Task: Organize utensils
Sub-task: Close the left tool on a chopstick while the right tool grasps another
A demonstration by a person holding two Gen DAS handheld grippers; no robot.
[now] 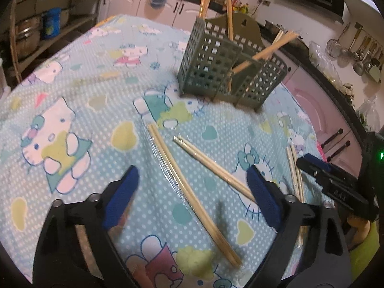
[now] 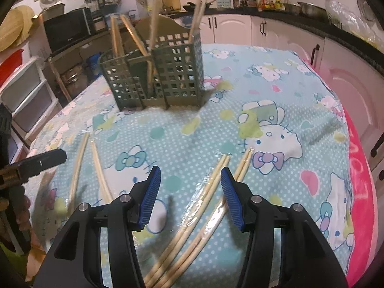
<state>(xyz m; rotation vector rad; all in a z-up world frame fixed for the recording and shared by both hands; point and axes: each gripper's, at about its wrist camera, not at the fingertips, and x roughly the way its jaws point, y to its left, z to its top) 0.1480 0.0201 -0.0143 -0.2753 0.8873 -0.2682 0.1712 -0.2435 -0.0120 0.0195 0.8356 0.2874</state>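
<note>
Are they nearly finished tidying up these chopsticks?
Partway. Several chopsticks already stand in the green holder. Nothing is held: the left gripper hangs open over two wrapped pairs, the right gripper open over two more. All four pairs on the tablecloth remain.

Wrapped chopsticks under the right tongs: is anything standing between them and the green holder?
Nothing visible does. The wrapped chopsticks lie below the open right tongs, and only bare tablecloth stretches from them to the green holder.
</note>
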